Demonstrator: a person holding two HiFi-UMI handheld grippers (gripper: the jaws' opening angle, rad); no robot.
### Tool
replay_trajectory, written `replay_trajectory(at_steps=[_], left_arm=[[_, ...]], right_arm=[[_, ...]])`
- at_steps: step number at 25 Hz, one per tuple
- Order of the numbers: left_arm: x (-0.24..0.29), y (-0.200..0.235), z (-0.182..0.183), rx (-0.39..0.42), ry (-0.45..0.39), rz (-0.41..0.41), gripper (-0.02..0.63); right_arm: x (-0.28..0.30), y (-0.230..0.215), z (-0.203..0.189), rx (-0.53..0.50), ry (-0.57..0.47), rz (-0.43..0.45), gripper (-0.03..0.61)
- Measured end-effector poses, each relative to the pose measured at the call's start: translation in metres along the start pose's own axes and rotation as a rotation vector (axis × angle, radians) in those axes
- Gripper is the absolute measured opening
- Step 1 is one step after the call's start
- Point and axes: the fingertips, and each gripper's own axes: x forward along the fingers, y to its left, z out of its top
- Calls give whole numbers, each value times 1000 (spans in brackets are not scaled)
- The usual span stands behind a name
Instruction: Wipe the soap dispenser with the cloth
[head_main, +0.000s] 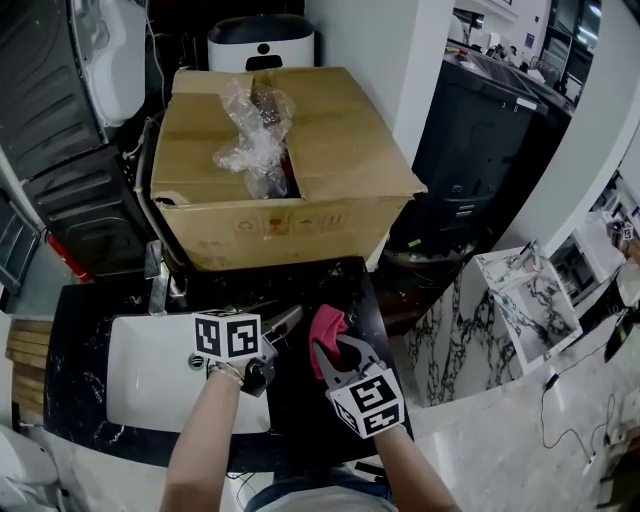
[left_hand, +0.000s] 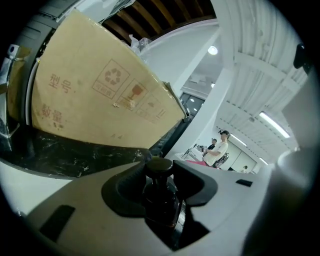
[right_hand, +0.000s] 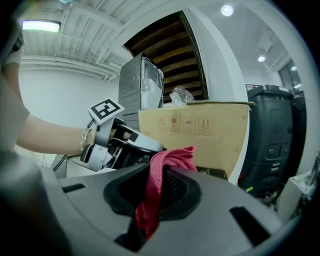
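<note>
The soap dispenser (left_hand: 159, 200), a dark bottle with a round pump top, stands between the jaws of the left tongs (left_hand: 161, 184), which are closed on it and hold it above the black surface (head_main: 330, 280), beside the white sink (head_main: 150, 380). The right tongs (right_hand: 155, 192) grip a red cloth (right_hand: 167, 162) just beside it; I cannot tell if they touch. Both things are picked up, so the preparation seems done. The wiping itself, I judge, is mostly left. A cardboard box (head_main: 280, 170) stands behind.
</note>
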Motion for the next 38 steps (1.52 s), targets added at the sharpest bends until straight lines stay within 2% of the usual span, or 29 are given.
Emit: replay_trajectory(at_steps=[4,9,12,14,17,20,22,26,29,38], left_arm=[[3,2,0,15,-1,7,184],[4,4,2,11,-2,-4,184],[5,4,2,3,-1,-17,184],[4,5,3,-3,-3,-17,184],[5,5,2,-5,-3,-20,184],[5,4,3,8,2,-20,184],[5,5,2,8,5,-19,184],[5,3,1,13,11,-14,184],[5,1,0,23,14,-9,184],[5,2,0,64,22,8,185]], right_arm=[[10,-9,-20,28,72,-49,52],[2,-8,-60,84,185,-63,52],[-2,-8,-71,111,218,-71,52],[-7,-10,-67,126,211,-80,53],[-16,-11,-44,161,129,-82,52],[-13,-4,-15,165,41,-38,53],[-4,5,-4,147,24,-4,52],[14,19,-9,109,54,36,52],[15,17,-20,135,70,39,52],[-2,0,-70,193,243,-21,52]])
